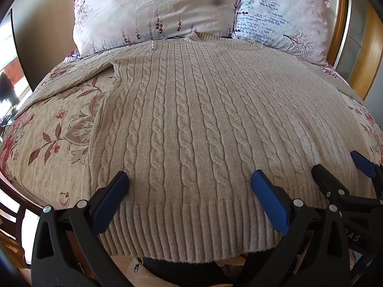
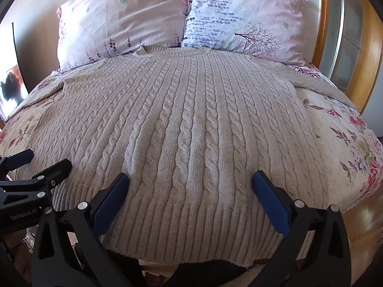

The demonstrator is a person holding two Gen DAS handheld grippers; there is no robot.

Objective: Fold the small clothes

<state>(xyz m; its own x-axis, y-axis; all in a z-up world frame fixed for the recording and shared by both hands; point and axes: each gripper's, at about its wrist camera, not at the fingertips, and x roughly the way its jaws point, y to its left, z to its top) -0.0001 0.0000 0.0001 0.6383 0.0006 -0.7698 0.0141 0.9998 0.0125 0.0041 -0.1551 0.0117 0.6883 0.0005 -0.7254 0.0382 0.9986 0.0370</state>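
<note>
here | sweater flat under both tools | left tool, right tool agape

home bedroom | bed | two pillows | wooden headboard

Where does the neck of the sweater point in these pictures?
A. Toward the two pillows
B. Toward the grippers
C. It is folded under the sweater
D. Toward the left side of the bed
A: the sweater lies flat on the bed, its neck touches the pillows, and its ribbed hem is near both open grippers.
</note>
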